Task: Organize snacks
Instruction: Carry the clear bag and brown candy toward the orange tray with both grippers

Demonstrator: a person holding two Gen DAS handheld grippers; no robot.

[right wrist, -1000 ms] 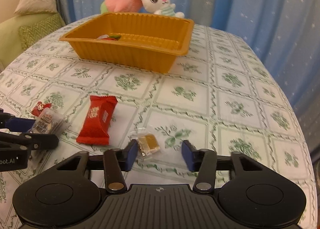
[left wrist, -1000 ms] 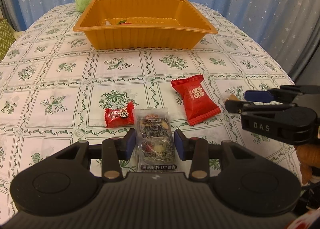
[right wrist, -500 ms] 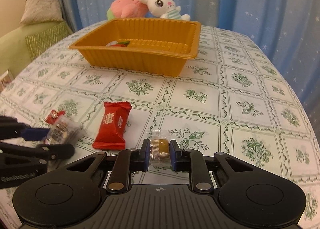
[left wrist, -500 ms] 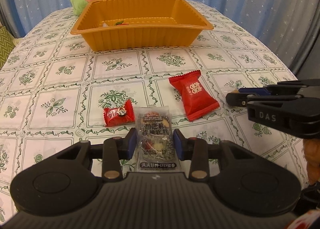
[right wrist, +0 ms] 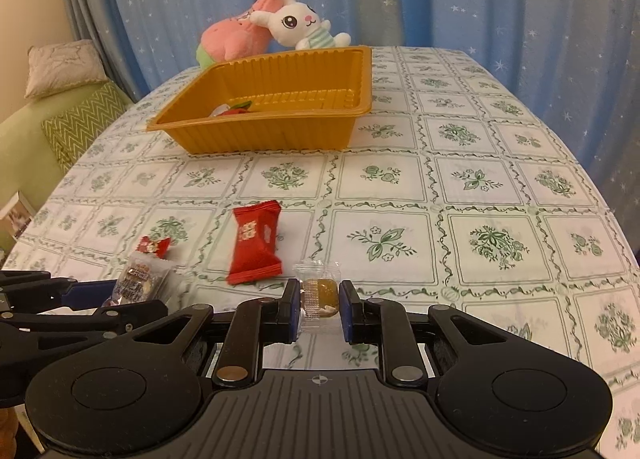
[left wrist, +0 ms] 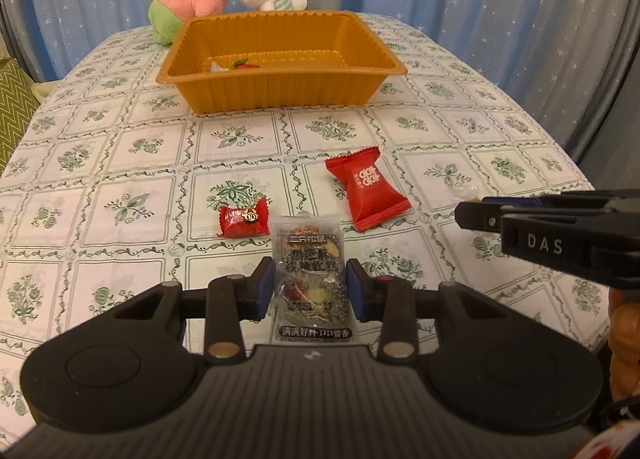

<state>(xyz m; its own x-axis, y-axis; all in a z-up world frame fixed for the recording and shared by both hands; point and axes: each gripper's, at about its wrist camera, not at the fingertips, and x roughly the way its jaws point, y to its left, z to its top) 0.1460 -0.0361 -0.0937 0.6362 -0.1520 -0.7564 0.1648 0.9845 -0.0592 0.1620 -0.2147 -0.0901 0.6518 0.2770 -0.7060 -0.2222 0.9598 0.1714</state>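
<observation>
Two grippers, two catches — the left gripper point(left wrist: 308, 283) has its jaws clamped on a clear nut pack point(left wrist: 310, 259), the right gripper point(right wrist: 319, 307) on a small clear candy point(right wrist: 319, 295). Two red packets point(left wrist: 366, 189) lie on the worktop point(left wrist: 440, 131) before an orange tray point(left wrist: 280, 59).

— That wrapper in the tray point(left wrist: 280, 71), can you make it out?
— Only a red and green scrap point(left wrist: 240, 65); the near wall hides the rest.
— And the clear packet's point(left wrist: 308, 279) print?
— Too small to read, and its near end sits behind the left gripper's point(left wrist: 310, 287) body.
— The pink plush point(right wrist: 236, 37)?
— Half hidden behind the tray.
</observation>
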